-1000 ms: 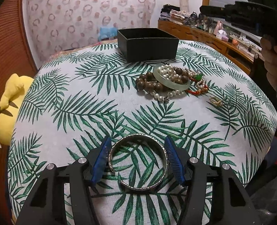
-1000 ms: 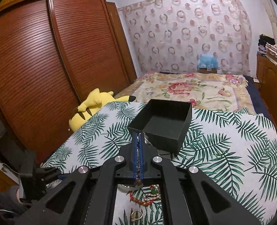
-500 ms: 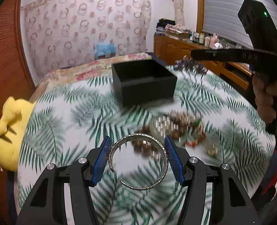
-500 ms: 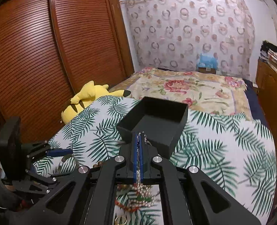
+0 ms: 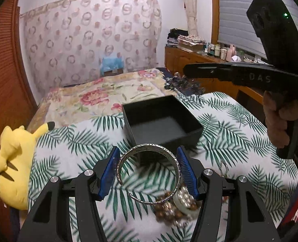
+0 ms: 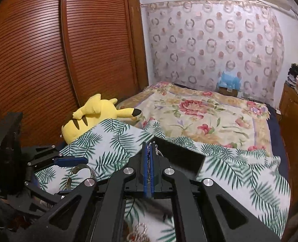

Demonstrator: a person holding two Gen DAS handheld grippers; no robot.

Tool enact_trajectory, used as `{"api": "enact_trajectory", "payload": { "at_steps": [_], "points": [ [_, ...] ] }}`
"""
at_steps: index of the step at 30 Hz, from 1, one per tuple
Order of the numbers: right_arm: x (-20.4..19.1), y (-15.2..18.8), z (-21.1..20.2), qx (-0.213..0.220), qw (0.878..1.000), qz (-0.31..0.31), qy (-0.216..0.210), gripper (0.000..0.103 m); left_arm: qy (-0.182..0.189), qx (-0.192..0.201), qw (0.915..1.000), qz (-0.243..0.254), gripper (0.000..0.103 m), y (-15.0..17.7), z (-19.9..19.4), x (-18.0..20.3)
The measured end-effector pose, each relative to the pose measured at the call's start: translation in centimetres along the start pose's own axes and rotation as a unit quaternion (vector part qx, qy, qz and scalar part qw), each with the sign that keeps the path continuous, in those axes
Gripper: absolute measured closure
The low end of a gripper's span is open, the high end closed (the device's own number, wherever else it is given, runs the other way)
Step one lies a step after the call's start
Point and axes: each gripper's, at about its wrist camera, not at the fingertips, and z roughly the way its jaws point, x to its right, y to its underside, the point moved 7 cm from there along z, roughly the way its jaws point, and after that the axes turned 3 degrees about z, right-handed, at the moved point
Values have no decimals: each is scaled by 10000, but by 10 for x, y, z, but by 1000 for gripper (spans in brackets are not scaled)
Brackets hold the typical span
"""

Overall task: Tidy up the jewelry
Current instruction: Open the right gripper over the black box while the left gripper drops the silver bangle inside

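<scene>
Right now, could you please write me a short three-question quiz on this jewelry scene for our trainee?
1. True or false: the left gripper holds an open silver cuff bangle between its blue pads.
2. Which lies nearest the square black box? A) the yellow plush toy B) the palm-leaf printed cloth C) the wooden louvred wardrobe
3. Fill in: the right gripper is shut on a thin ____ chain.

Key: 1 true: the bangle sits between the pads, above the cloth. 2 B: the box rests on it. 3 silver: a loop shows beside the fingertips.
</scene>
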Motion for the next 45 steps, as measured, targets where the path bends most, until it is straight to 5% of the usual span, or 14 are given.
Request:
{"api": "enact_trajectory", "payload": {
  "at_steps": [12, 33, 36, 45],
  "points": [
    [18, 9, 65, -412, 9987, 221, -207, 98, -90, -103, 9998, -147, 47, -23, 32, -26],
    [77, 84, 16, -473, 9958, 585, 527, 98, 182, -559, 9980, 251, 46, -54, 113, 21],
    [75, 93, 9, -479, 9956, 559, 582, 97, 182, -491, 9983, 238, 37, -55, 107, 25],
    [49, 117, -20, -399, 9960, 537, 598, 97, 194, -293, 9991, 231, 37, -34, 55, 36]
  ]
}}
